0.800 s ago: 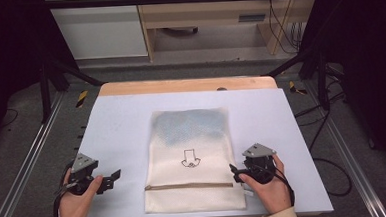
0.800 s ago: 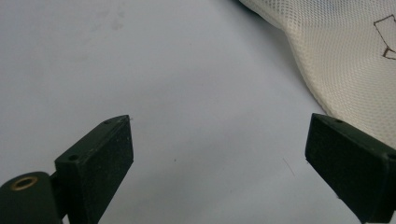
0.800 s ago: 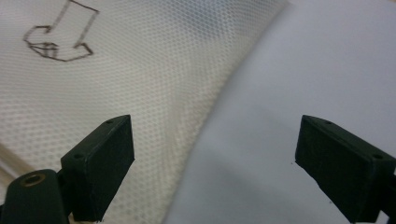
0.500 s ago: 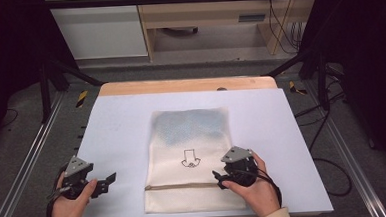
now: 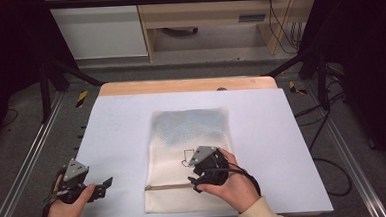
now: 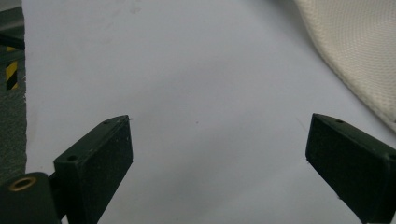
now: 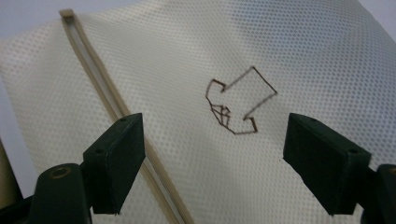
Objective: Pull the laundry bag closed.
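A cream mesh bag (image 5: 192,133) lies flat on the white table mat (image 5: 122,127). It carries a brown outlined arrow (image 5: 186,156) and a tan zipper strip (image 5: 167,187) near its front end. My right gripper (image 5: 194,184) hovers over the bag's front part, pointing left, jaws open. In the right gripper view the arrow (image 7: 240,100) sits between the open jaws (image 7: 212,154), and the strip (image 7: 102,93) passes by the left jaw. My left gripper (image 5: 106,185) is at the front left, open over the bare mat (image 6: 219,154). The bag's edge (image 6: 355,51) shows at that view's upper right.
The table's wooden far edge (image 5: 185,85) runs along the back. Metal rails (image 5: 26,162) flank the table on both sides. Cables (image 5: 327,131) hang off the right side. Cabinets (image 5: 96,28) stand beyond the table.
My right gripper has moved left from the bag's right edge to above its front middle. The left gripper has shifted slightly left and nearer the front edge.
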`<state>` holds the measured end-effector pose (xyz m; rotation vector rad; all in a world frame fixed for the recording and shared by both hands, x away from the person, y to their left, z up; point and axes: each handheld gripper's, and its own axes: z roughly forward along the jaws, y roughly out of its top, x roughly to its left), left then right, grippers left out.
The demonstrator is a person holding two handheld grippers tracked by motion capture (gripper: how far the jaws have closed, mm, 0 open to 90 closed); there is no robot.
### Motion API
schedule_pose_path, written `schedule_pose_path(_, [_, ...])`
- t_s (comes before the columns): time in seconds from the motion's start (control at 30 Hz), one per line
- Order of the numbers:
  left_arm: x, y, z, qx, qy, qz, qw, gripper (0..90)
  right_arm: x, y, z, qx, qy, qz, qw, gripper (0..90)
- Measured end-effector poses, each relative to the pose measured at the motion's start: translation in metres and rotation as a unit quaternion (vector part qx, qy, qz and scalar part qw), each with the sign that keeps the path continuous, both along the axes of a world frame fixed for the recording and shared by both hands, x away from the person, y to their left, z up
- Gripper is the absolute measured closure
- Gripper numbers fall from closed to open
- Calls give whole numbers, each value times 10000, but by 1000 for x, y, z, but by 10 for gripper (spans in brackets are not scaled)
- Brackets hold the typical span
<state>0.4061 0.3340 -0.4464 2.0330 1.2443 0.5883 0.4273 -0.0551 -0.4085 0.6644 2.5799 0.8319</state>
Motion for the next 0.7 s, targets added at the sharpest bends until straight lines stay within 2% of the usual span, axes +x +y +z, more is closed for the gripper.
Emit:
schedule_pose_path(0.07, [3,4,-2,-63,8,68,10000,71,4,12,3,-112,89,168,9998,235])
schedule_pose_path(0.17, [5,9,-4,-155,10,131,9998,67,7,20,5,-155,161,246,9994,241])
schedule_pose_path(0.23, [6,10,-3,-168,-12,151,9997,64,10,33,8,-263,190,383,9987,270])
schedule_pose_path(0.4, [6,12,-1,-298,-70,120,9995,46,9,49,11,-329,207,535,9978,310])
schedule_pose_path(0.57, [8,14,0,-397,-118,193,9990,45,5,64,15,-369,267,749,9962,336])
schedule_pose_path(0.7, [9,13,-1,-348,-40,162,9993,47,4,73,18,-446,435,919,9938,375])
